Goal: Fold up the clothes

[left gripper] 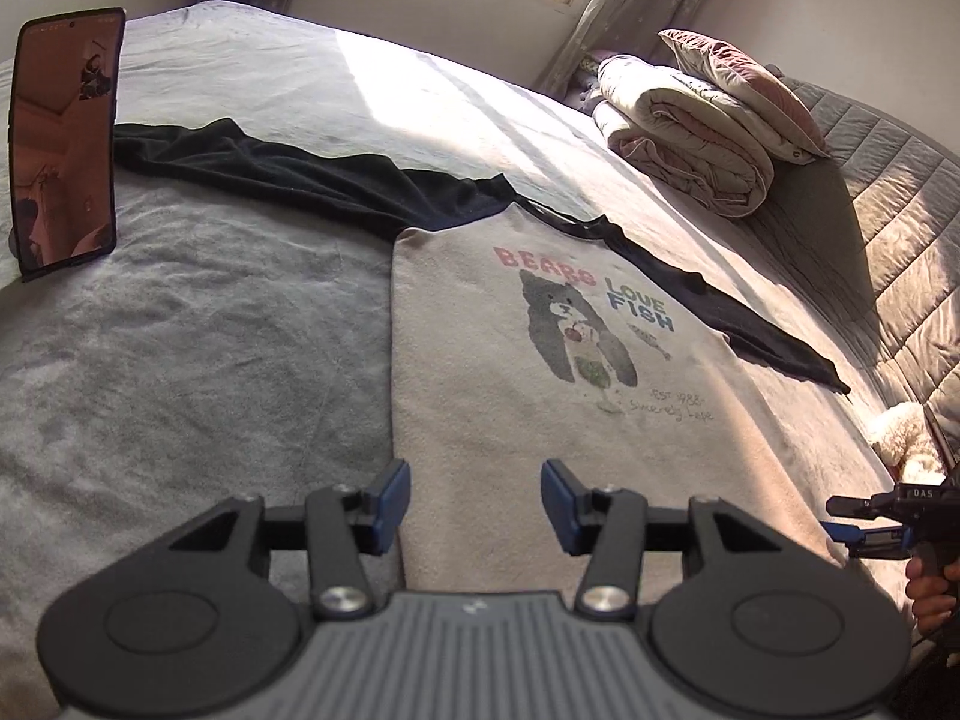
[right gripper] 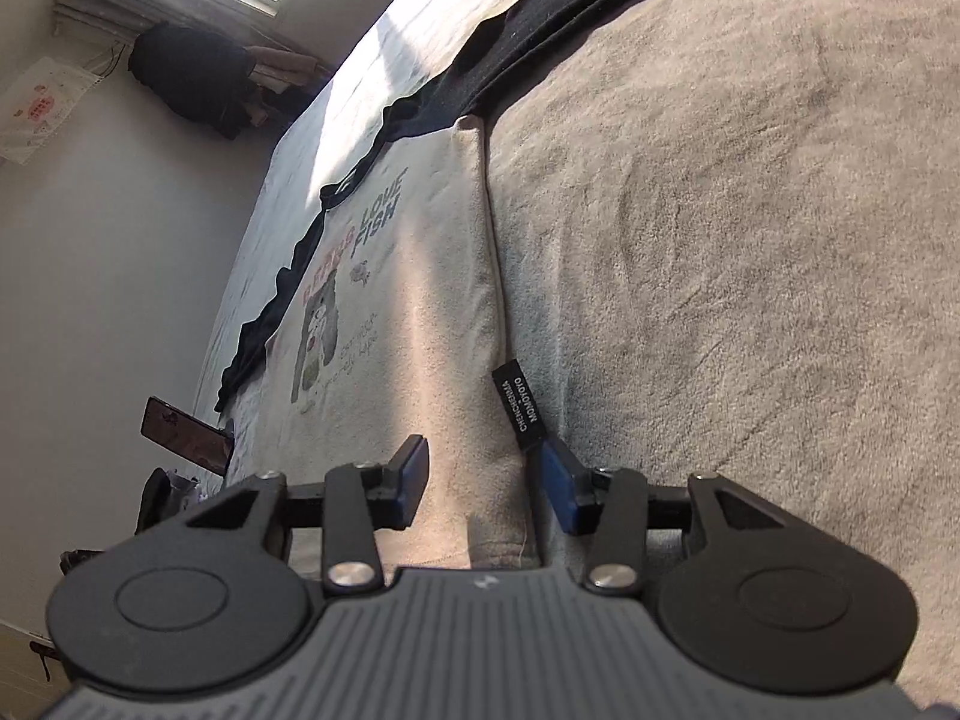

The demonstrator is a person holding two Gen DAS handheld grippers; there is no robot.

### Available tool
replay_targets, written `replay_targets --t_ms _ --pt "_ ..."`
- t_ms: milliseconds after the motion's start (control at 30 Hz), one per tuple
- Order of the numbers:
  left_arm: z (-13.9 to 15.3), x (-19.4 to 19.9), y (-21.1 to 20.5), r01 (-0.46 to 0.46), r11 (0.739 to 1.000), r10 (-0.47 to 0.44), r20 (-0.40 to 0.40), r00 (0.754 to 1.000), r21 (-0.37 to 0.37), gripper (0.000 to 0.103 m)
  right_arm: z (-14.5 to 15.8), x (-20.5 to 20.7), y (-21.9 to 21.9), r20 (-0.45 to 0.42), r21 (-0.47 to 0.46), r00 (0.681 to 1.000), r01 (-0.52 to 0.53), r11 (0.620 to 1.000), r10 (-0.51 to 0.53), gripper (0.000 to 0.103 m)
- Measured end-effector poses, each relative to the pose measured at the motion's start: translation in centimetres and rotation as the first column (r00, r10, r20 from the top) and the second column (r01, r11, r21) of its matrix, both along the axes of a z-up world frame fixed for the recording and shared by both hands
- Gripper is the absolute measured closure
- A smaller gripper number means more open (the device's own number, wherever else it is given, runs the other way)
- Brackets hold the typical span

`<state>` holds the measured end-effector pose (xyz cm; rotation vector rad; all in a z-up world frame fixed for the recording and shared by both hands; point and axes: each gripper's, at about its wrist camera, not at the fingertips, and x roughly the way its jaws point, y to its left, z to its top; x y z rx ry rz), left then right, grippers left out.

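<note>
A cream shirt (left gripper: pixel 540 390) with black sleeves (left gripper: pixel 270 168) and a bear print lies flat, front up, on the grey blanket (left gripper: pixel 180 360) of a bed. My left gripper (left gripper: pixel 475 492) hovers open over the shirt's near left hem, its pads clear of the cloth. At the right edge of that view a hand holds my right gripper (left gripper: pixel 864 516) by the shirt's other side. In the right wrist view the right gripper (right gripper: pixel 485 468) stands open astride the shirt's (right gripper: pixel 420 300) side edge. A black label (right gripper: pixel 517 405) lies just ahead of its right finger.
A phone (left gripper: pixel 66 138) stands propped upright on the blanket at the left. A folded quilt with a pillow (left gripper: pixel 690 132) sits at the far right by the quilted headboard (left gripper: pixel 900 228). A white plush toy (left gripper: pixel 906 438) lies near the right edge. Dark clothes (right gripper: pixel 192 78) hang by the window.
</note>
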<state>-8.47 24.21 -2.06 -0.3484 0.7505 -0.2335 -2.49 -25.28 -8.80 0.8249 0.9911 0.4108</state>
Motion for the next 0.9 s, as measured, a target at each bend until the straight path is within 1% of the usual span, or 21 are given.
replay_targets --t_ms 33,67,100,200,233,267,300,333,367,400,433,467,500,533,567,667,733,767,800,833,900 --pt "0.0 0.3 -0.6 0.010 1.000 -0.010 0.016 1.000 -0.001 0.054 -0.2 0.2 0.1 0.000 0.009 1.000 0.013 1.000 -0.013 0.057" --pt "0.0 0.5 -1.2 0.020 1.000 -0.020 0.038 0.999 0.002 0.054 -0.1 0.4 0.3 0.009 -0.003 1.000 0.022 1.000 -0.022 0.064" --pt "0.0 0.9 -2.2 0.035 0.999 -0.036 0.045 0.998 0.016 0.054 0.1 0.5 0.6 0.021 -0.040 0.999 0.026 0.999 -0.025 0.084" --pt "-0.4 1.8 -4.5 0.085 0.995 -0.087 0.042 0.995 0.055 0.054 0.9 0.1 1.4 0.039 -0.150 0.999 0.033 0.988 -0.027 0.094" --pt "-0.6 2.3 -5.2 0.096 0.992 -0.098 0.022 0.995 0.082 0.054 1.0 -0.1 1.5 0.038 -0.180 0.999 0.029 0.983 -0.023 0.096" --pt "-0.8 2.7 -5.9 0.107 0.988 -0.107 -0.001 0.994 0.113 0.054 1.1 -0.2 1.6 0.035 -0.209 0.999 0.022 0.978 -0.015 0.098" --pt "-0.9 3.0 -6.4 0.115 0.983 -0.116 -0.003 0.993 0.140 0.054 1.1 -0.3 1.6 0.032 -0.224 0.999 0.014 0.974 -0.007 0.098" --pt "-1.1 3.2 -6.7 0.119 0.981 -0.121 0.003 0.993 0.153 0.054 1.3 -0.3 1.5 0.030 -0.230 1.000 0.008 0.973 -0.001 0.097" --pt "-1.3 3.3 -7.0 0.121 0.979 -0.124 0.010 0.992 0.163 0.054 1.4 -0.4 1.3 0.032 -0.227 0.999 0.009 0.974 -0.002 0.092" --pt "-1.4 3.6 -7.1 0.120 0.980 -0.123 0.009 0.992 0.162 0.054 1.6 -0.5 1.0 0.036 -0.219 0.999 0.015 0.976 -0.007 0.082" --pt "-1.4 3.8 -7.2 0.120 0.982 -0.123 0.014 0.992 0.147 0.054 1.8 -0.4 0.9 0.048 -0.219 0.999 0.022 0.975 -0.011 0.081" --pt "-1.5 4.0 -7.2 0.118 0.985 -0.123 0.028 0.992 0.124 0.053 2.1 -0.4 1.0 0.065 -0.223 0.998 0.029 0.974 -0.015 0.076" --pt "-1.6 4.3 -7.3 0.116 0.988 -0.120 0.032 0.992 0.105 0.053 2.3 -0.3 1.0 0.082 -0.228 0.996 0.036 0.973 -0.018 0.063" --pt "-1.6 4.6 -7.5 0.116 0.989 -0.119 0.034 0.992 0.092 0.053 2.5 -0.1 1.0 0.099 -0.225 0.995 0.044 0.973 -0.022 0.057" --pt "-1.5 4.9 -7.8 0.119 0.990 -0.123 0.048 0.991 0.076 0.053 2.4 0.3 1.3 0.109 -0.223 0.994 0.048 0.974 -0.024 0.055" --pt "-1.4 5.9 -9.1 0.130 0.991 -0.133 0.073 0.988 0.041 0.053 1.9 1.6 2.2 0.126 -0.225 0.992 0.057 0.973 -0.029 0.055" --pt "-1.3 6.4 -9.9 0.142 0.990 -0.143 0.101 0.984 0.017 0.053 1.8 2.3 3.2 0.147 -0.258 0.989 0.045 0.965 -0.007 0.055" --pt "-1.3 6.7 -10.2 0.149 0.989 -0.149 0.118 0.982 0.006 0.053 1.7 2.6 3.7 0.158 -0.278 0.987 0.037 0.960 0.007 0.064" --pt "-1.3 7.0 -10.8 0.153 0.988 -0.153 0.125 0.980 0.009 0.053 1.7 2.9 4.2 0.168 -0.297 0.986 0.030 0.954 0.021 0.097" --pt "-1.4 7.3 -11.4 0.156 0.988 -0.156 0.129 0.979 0.016 0.052 1.6 3.0 4.6 0.159 -0.350 0.987 0.030 0.936 0.028 0.097" --pt "-1.7 7.9 -12.0 0.147 0.988 -0.151 0.121 0.981 0.043 0.050 1.4 3.0 4.4 0.142 -0.377 0.990 0.037 0.925 0.019 0.100"
